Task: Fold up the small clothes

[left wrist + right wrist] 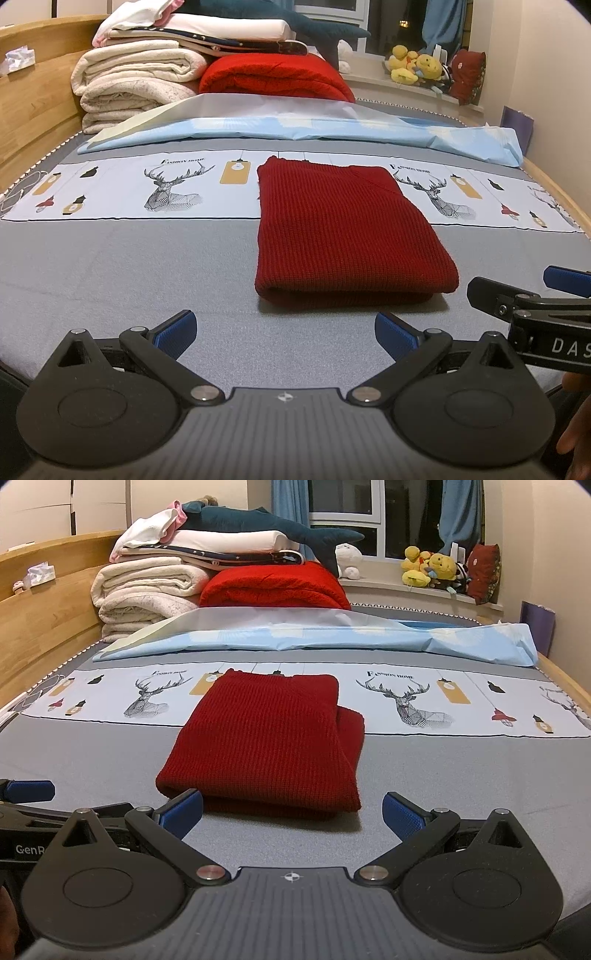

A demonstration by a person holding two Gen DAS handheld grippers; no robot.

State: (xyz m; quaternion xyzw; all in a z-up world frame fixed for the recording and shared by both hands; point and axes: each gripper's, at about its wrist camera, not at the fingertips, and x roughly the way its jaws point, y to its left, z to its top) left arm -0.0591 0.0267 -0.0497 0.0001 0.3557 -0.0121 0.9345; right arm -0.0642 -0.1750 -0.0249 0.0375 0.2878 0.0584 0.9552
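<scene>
Jaws spread wide on left gripper [283,334], nothing between, bare grey sheet [129,266] ahead and leftward. Folded red knit garment [343,236] flat mid-bed, rounded near fold facing both grippers, far edge over deer-print strip [173,188]. Right gripper [293,812] likewise wide apart, empty, left pad [183,810] close to garment's near fold.

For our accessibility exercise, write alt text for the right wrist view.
A folded red sweater lies on a grey bed, just beyond the open right hand-held gripper. Behind it are a blue sheet, stacked blankets and plush toys on the windowsill.
</scene>
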